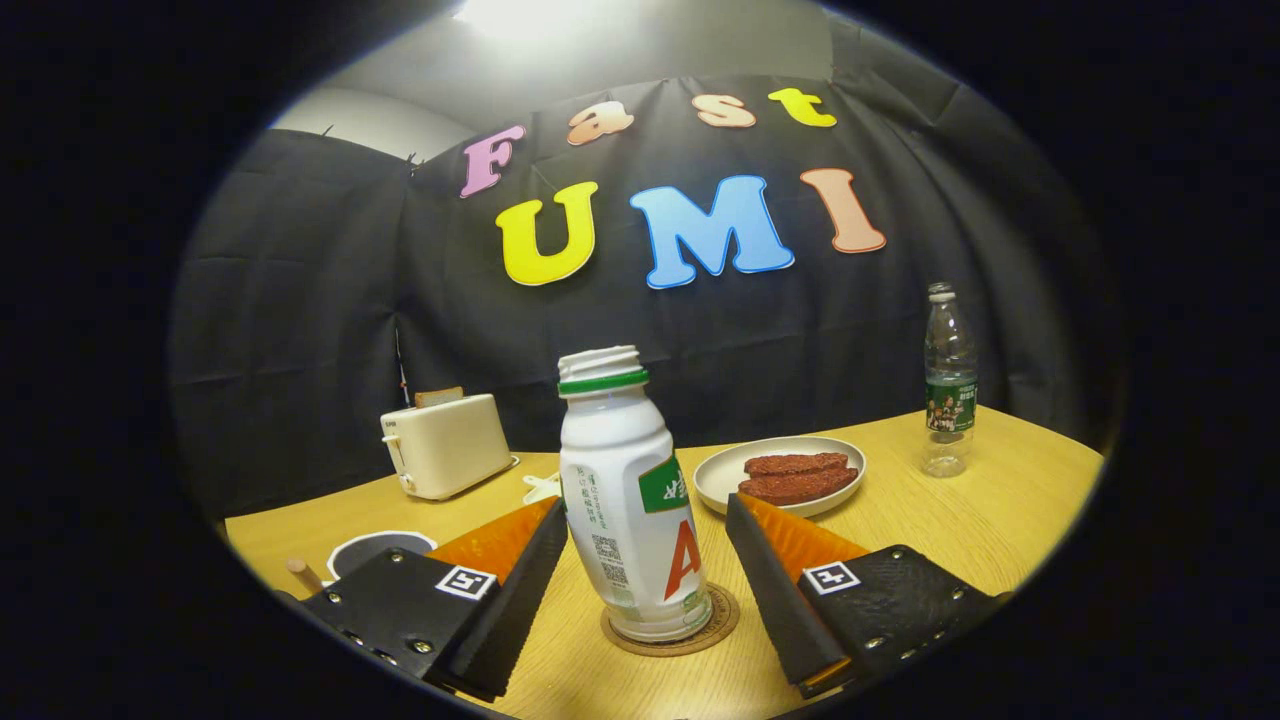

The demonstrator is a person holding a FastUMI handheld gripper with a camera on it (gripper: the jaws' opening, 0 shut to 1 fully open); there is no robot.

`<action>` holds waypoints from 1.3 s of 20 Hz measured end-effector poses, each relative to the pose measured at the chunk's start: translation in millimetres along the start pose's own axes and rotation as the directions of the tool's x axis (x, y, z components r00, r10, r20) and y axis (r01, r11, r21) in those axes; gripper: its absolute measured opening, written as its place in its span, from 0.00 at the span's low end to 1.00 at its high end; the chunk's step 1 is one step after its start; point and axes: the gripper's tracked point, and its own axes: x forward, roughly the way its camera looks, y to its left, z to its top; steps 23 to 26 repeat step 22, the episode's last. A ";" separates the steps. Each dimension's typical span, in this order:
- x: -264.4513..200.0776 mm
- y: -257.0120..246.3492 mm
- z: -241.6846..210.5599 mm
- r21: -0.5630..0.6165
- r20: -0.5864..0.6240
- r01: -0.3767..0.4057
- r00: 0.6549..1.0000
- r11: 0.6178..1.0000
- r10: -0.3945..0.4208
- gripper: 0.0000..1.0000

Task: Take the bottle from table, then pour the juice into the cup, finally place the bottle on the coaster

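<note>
Standing upright on the round cork coaster (703, 632) on the wooden table (1000, 520): a white plastic bottle (630, 500), uncapped, with a threaded neck, a green ring below the mouth, a green patch and a large red letter on its label, plus small print down one side. Leaning slightly in the fisheye view, base well inside the coaster's rim. Gripper (647, 525) fingers spread wide, one on either side of the bottle, the left one very close to its wall, the right one with a clear gap; neither visibly pressing, though contact on the left is hard to judge. Beyond the bottle on the right, a pale plate (728, 470) carrying two dark reddish-brown slabs (797, 477), its near edge cut off by the right finger. Far right, a clear water bottle (949, 380) with a green label, nearly empty as far as can be told. Far left, a cream toaster (446, 443) with a slice of bread poking out. Near left, a dark round thing with a white rim (380, 547), mostly hidden behind the left finger, and a small wooden knob (302, 574) beside it; neither identifiable. A small white object (543, 487) behind the left fingertip, too hidden to name.
</note>
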 end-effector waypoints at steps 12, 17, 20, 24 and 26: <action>-86.9 -44.5 122.2 -0.103 0.219 0.062 0.975 0.993 -0.038 0.96; -121.5 -98.7 146.6 -0.145 0.275 0.131 0.958 0.981 -0.087 0.95; -138.1 -138.0 139.1 -0.123 0.293 0.156 0.949 0.980 -0.114 0.95; -145.7 -166.8 128.4 -0.111 0.295 0.180 0.945 0.977 -0.141 0.95; -145.7 -166.8 128.4 -0.111 0.295 0.180 0.945 0.977 -0.141 0.95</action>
